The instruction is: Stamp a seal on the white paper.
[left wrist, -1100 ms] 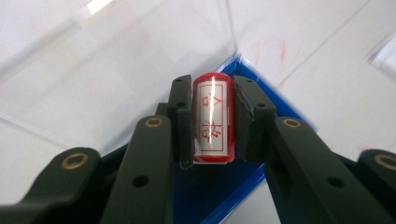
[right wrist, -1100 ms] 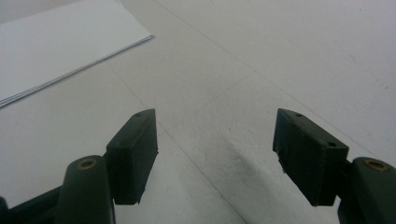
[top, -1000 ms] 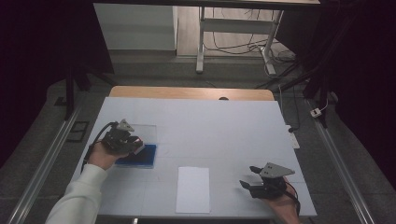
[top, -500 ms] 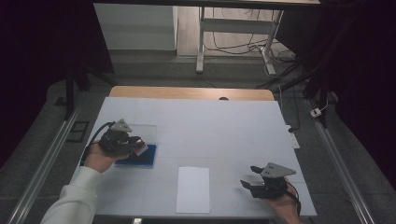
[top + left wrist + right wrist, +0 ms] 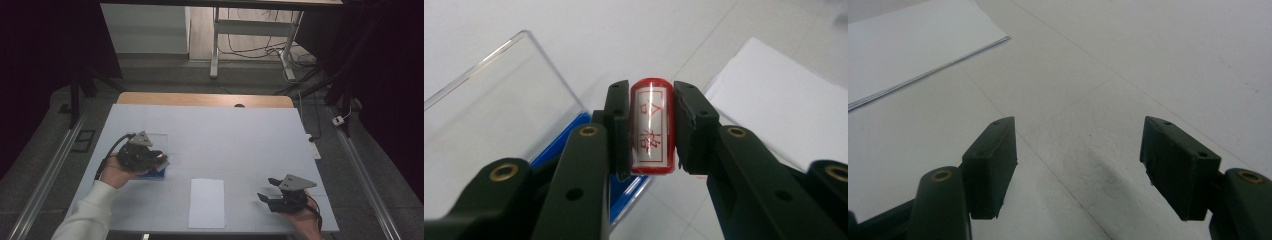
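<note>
While the left tool (image 5: 651, 125) clamps a red stamp (image 5: 652, 127) above the blue ink pad (image 5: 156, 172), the right tool (image 5: 1078, 165) rests agape on the bench (image 5: 240, 130) beside white paper (image 5: 206, 202).

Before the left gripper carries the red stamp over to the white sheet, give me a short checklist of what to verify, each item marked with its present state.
1. Red stamp clamped between the left gripper fingers: ok, pads press both its sides.
2. Stamp out of the blue ink pad case: ok, it sits ahead of the case and its clear lid.
3. Ink on the stamp face: cannot tell, the face is turned away.
4. White sheet lying flat and bare: ok.
5. Right gripper off the sheet: ok, open beside it on the table.
6. Sheet held down against sliding: not ok, nothing rests on it.
</note>
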`<state>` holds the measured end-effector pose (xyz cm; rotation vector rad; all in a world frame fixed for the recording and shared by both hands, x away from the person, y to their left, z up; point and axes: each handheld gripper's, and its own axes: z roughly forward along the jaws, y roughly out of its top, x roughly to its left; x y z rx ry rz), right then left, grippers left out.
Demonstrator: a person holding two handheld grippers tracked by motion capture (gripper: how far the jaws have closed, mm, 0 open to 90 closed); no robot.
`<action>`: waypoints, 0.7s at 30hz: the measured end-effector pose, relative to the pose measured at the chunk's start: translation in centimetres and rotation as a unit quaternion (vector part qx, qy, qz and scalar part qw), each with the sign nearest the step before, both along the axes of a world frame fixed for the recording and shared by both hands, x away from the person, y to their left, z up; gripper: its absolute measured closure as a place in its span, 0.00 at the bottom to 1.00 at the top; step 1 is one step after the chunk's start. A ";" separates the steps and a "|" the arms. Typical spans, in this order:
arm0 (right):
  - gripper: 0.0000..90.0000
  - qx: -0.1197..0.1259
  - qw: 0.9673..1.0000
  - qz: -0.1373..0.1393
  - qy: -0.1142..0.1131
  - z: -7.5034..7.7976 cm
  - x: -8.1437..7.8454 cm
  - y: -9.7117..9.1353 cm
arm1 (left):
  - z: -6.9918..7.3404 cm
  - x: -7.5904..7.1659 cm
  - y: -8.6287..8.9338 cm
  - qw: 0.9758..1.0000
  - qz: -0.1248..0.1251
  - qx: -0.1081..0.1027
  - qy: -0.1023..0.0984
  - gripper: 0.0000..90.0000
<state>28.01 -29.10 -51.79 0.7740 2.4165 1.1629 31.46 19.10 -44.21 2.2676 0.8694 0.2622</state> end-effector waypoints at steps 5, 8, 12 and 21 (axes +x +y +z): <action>0.34 0.000 1.000 -0.002 0.001 0.1 -0.2 -0.1 | 0.2 -0.2 -1.2 1.000 -0.019 -0.010 0.000 0.78; 0.34 0.003 1.000 -0.003 0.000 0.0 -0.2 -0.3 | 0.3 -0.3 -2.4 0.999 -0.037 -0.012 0.002 0.78; 0.34 0.003 1.000 -0.004 0.000 0.0 -0.2 -0.3 | 0.3 -0.5 -3.1 0.999 -0.047 -0.011 0.003 0.78; 0.35 -0.002 1.000 -0.004 -0.003 0.1 -0.3 -0.1 | 0.1 -1.2 -4.5 0.998 -0.070 -0.011 0.003 0.78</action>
